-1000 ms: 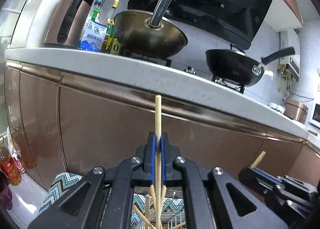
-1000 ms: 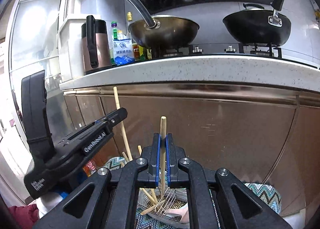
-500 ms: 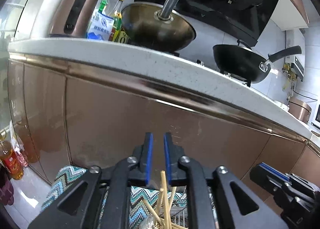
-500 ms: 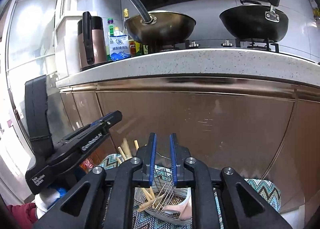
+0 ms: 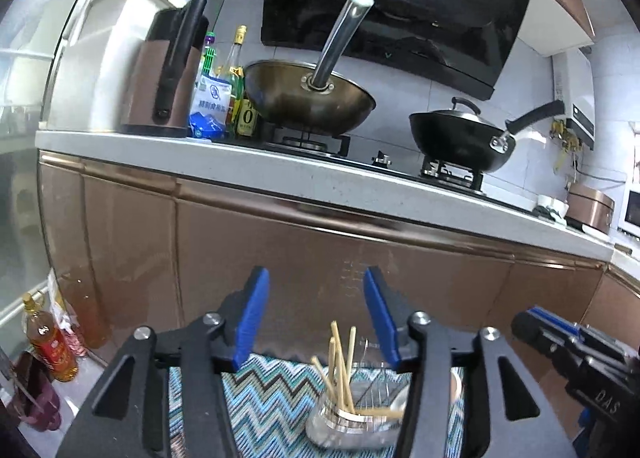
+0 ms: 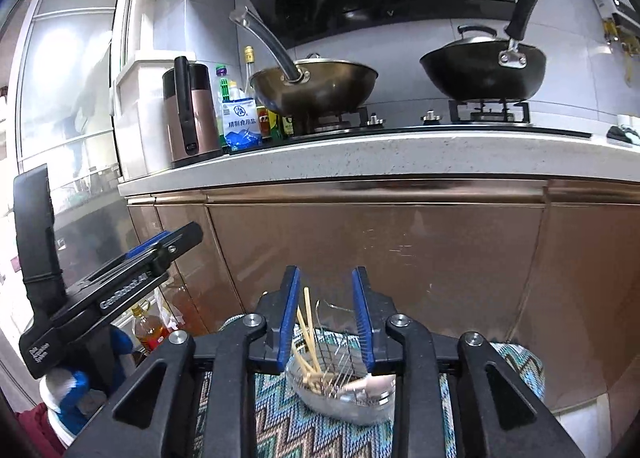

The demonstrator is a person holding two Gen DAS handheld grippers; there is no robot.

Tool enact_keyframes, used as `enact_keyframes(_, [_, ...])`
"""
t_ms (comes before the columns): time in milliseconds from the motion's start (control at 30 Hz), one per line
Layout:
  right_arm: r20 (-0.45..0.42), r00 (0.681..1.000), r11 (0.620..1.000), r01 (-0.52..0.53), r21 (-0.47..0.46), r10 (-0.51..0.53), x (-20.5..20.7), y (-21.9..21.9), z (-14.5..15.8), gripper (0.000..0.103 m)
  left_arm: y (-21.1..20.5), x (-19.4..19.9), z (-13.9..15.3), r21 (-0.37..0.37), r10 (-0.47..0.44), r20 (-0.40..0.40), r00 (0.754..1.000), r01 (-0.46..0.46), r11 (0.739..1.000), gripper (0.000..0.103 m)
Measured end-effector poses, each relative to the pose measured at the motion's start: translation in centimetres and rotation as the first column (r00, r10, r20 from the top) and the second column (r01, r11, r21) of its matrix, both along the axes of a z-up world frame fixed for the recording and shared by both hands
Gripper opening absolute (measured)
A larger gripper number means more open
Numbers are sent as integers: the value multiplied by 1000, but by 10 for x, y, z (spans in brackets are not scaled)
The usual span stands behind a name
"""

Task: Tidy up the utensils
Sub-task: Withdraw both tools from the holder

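**A:** ok so both sets of tongs are hanging spread apart with nothing in them, left tongs (image 5: 316, 314) and right tongs (image 6: 326, 314). The chopsticks (image 5: 340, 370) are standing bunched in the wire-and-glass holder (image 6: 344, 390) on the zigzag mat (image 5: 272, 398).

**B:** yeah, but they lean pretty loose. My guess: clip one of those sticking-up tips going back in and the bunch fans out, or the whole holder tips since it looks light. The mat might slide too.
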State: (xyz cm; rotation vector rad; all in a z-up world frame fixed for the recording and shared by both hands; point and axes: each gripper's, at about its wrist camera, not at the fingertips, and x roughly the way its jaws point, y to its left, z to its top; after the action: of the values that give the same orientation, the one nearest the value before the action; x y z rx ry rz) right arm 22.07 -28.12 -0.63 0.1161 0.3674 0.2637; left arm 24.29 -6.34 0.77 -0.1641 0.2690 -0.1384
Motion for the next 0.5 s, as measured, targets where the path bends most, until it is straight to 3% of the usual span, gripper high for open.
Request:
enact_keyframes(133, [-1,1000,1000,30,-4,-30,-26,-6,0,42,3,-26,1,38,9,-17,1000,-8,999,56])
enact_keyframes(500, [5,988,988,154,-22,-154,-93,-20,-9,67,11,-90,6,150,52,-34,998,-46,988,62])
